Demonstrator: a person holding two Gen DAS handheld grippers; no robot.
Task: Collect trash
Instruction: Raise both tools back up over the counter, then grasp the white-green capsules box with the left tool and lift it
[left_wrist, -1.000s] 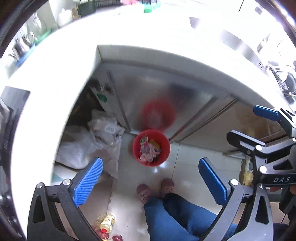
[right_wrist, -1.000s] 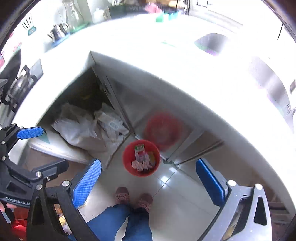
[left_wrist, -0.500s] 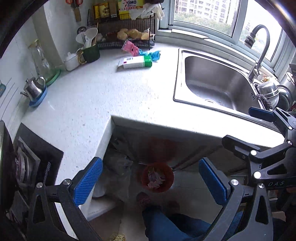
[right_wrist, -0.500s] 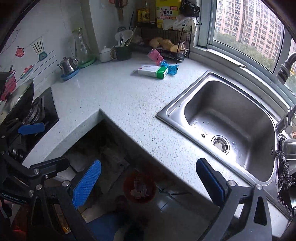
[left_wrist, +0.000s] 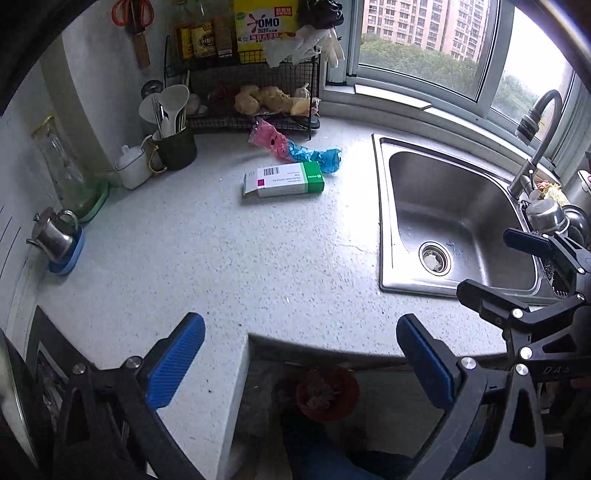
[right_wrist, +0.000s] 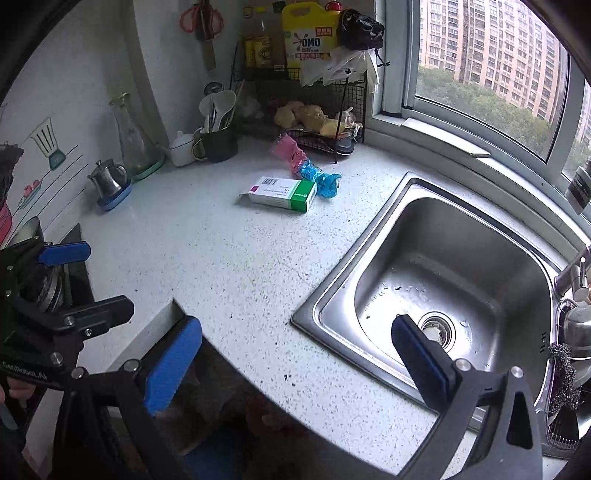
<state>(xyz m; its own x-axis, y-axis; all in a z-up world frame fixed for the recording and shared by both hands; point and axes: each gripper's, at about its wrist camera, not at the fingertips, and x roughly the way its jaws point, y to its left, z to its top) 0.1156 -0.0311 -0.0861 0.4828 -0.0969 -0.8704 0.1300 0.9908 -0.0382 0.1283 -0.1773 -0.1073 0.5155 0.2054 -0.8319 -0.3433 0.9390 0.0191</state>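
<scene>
A white and green carton (left_wrist: 283, 181) (right_wrist: 283, 193) lies flat on the speckled worktop (left_wrist: 221, 258) (right_wrist: 221, 251). Touching its far side are a crumpled blue wrapper (left_wrist: 319, 158) (right_wrist: 319, 181) and a pink wrapper (left_wrist: 269, 139) (right_wrist: 288, 151). A red bin (left_wrist: 327, 391) with trash stands on the floor below the worktop edge. My left gripper (left_wrist: 301, 358) is open and empty over the near edge, well short of the carton. My right gripper (right_wrist: 297, 358) is open and empty too, at the worktop's corner by the sink.
A steel sink (left_wrist: 454, 221) (right_wrist: 454, 277) fills the right side, tap (left_wrist: 535, 147) behind it. At the back stand a wire rack (left_wrist: 255, 96) (right_wrist: 306, 107), a utensil cup (left_wrist: 175, 144), a white pot (left_wrist: 133, 171), a glass jar (left_wrist: 64, 170) and a small kettle (left_wrist: 51, 234). A hob (right_wrist: 55, 288) lies left.
Both grippers have risen from looking down at the red bin on the floor to looking across the worktop. The carton and wrappers have come closer. Both stayed open.
</scene>
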